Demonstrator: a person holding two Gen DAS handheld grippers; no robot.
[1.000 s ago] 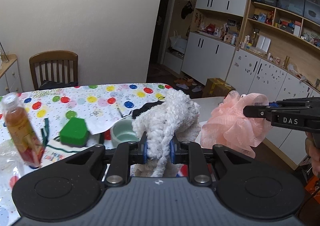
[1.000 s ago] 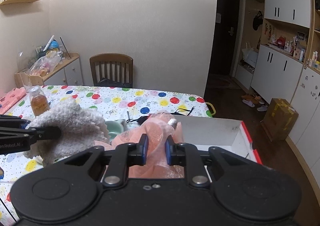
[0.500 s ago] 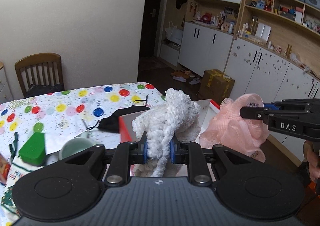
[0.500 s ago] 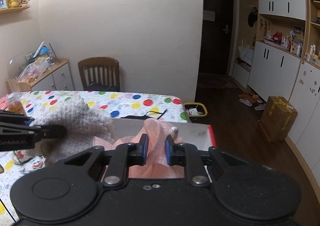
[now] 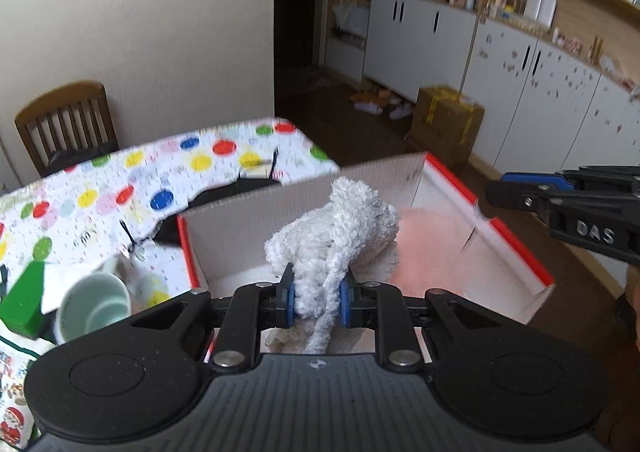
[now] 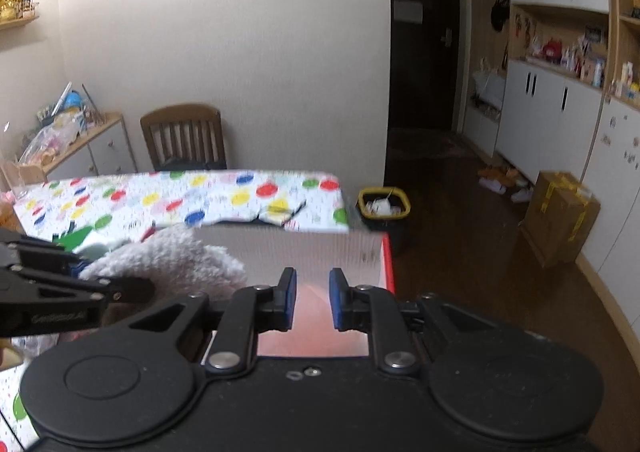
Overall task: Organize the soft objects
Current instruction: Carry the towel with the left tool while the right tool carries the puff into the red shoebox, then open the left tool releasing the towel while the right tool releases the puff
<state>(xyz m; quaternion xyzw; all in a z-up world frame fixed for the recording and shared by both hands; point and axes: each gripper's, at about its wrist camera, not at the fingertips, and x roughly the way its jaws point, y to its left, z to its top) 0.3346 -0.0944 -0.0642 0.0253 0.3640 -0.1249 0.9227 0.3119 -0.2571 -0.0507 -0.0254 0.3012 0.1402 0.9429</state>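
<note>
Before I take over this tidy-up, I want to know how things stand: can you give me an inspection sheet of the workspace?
Surface: table under a dotted cloth.
Job's things: white fluffy cloth above the red-rimmed box; pink pouf, blurred, low in the box.
Clutter: mug, green block, black strapped item.
Grippers: left gripper shut on the white fluffy cloth; right gripper jaws narrowly apart, grip on the pouf unclear.
Cables: nothing seen.
Surroundings: wooden chair, cardboard carton, yellow-rimmed bin.
</note>
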